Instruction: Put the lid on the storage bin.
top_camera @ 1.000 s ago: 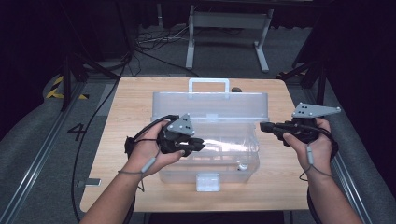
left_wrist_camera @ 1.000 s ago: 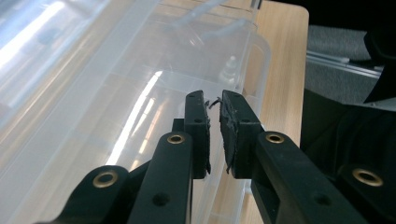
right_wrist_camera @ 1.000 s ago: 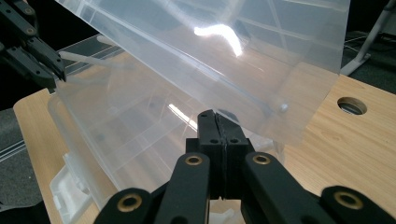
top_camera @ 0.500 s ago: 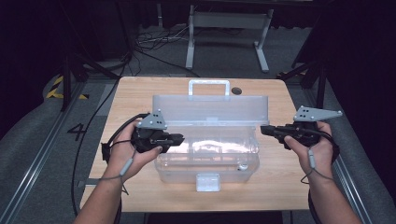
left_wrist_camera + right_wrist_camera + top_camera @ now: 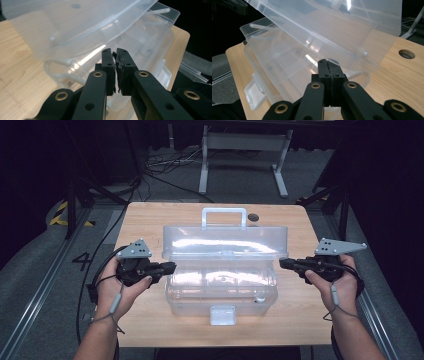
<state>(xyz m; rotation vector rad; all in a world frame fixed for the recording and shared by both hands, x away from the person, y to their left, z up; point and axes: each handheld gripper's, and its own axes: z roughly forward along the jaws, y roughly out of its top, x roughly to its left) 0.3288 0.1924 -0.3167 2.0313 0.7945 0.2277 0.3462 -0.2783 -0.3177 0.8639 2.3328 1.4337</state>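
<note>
A clear plastic toolbox (image 5: 222, 287) stands on the middle of the wooden table (image 5: 145, 220), its lid (image 5: 225, 242) raised toward the back with a white handle (image 5: 223, 215) on top. My left gripper (image 5: 171, 266) is shut and empty, its tips just off the box's left end. My right gripper (image 5: 283, 264) is shut and empty too, just off the box's right end. In the left gripper view, the gripper (image 5: 115, 53) points at the box (image 5: 140, 42) under the tilted lid. In the right gripper view, the shut gripper (image 5: 328, 63) faces the box (image 5: 274, 57) from the other end.
A front latch (image 5: 222, 315) sticks out from the box toward the near table edge. A round hole (image 5: 253, 217) sits in the tabletop behind the lid. Beyond the table are cables and a metal stand (image 5: 240, 150) on the grey floor.
My left gripper has drawn back leftward from over the box to just beside its left end. The right gripper has barely moved.
</note>
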